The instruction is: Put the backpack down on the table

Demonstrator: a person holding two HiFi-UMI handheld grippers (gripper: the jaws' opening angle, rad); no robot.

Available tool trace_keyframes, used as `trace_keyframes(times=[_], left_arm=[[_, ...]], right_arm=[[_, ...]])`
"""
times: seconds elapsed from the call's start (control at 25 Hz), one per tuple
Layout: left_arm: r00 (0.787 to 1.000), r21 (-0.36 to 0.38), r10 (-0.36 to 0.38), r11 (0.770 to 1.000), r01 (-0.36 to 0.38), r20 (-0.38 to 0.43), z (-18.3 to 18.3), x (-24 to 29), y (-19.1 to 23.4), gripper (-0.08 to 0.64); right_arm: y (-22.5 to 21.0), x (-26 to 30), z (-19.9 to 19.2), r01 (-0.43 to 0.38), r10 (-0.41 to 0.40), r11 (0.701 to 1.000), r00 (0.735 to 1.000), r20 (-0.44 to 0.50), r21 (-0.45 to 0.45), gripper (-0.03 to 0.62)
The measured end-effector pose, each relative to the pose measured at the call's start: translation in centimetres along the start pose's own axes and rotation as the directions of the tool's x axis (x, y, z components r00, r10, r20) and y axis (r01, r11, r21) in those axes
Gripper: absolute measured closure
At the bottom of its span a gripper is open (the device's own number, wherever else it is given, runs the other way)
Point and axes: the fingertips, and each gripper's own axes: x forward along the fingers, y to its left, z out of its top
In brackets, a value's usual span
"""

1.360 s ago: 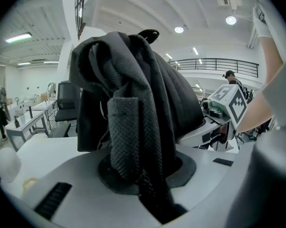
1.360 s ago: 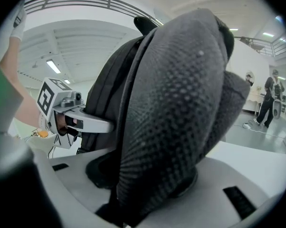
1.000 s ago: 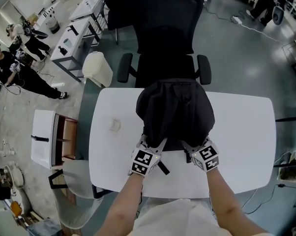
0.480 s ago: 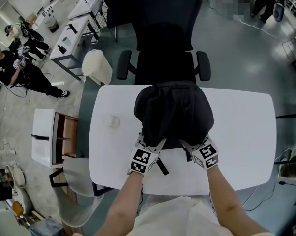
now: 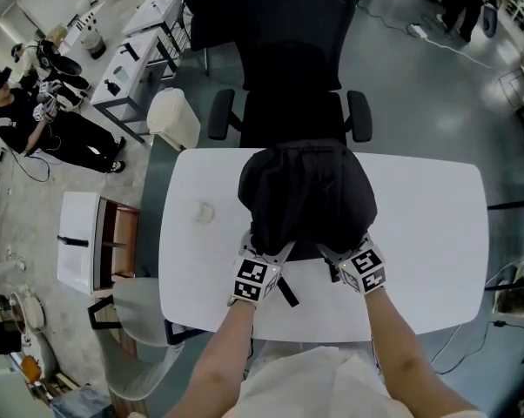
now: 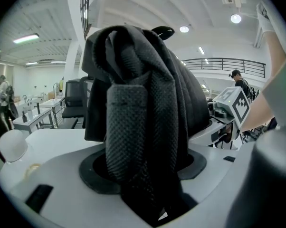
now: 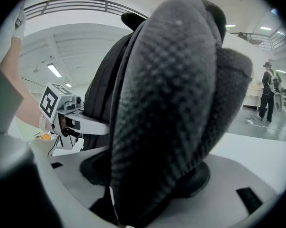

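Left gripper [image 5: 271, 251] and right gripper [image 5: 333, 252] have just been opening wide beside one backpack [image 5: 307, 194] on one table [image 5: 436, 233]. Only the gripper views show a strap [image 6: 143, 127] between each pair of jaws.

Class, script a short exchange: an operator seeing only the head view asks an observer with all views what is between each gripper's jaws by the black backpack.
Operator: Is anything between the left gripper's jaws?
Observer: Yes. Its own view shows a padded mesh strap of the backpack standing between them; they have just been opening.
Operator: And the right gripper?
Observer: Its view shows the other padded strap between its jaws, which have also just been opening.
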Motion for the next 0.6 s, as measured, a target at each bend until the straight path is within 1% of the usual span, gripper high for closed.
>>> trace_keyframes(times=[0.2, 0.6], left_arm=[[0.999, -0.017, 0.054, 0.998, -0.053, 0.006, 0.0, -0.5, 0.5, 0.242], [0.993, -0.055, 0.117, 0.992, -0.115, 0.026, 0.2, -2.1, 0.8, 0.227]], right_arm=[[-0.4, -0.4, 0.3, 0.030, -0.032, 0.997, 0.999, 0.028, 0.070, 0.276], [-0.5, -2.4, 1.6, 0.057, -0.073, 0.985, 0.993, 0.095, 0.160, 0.264]])
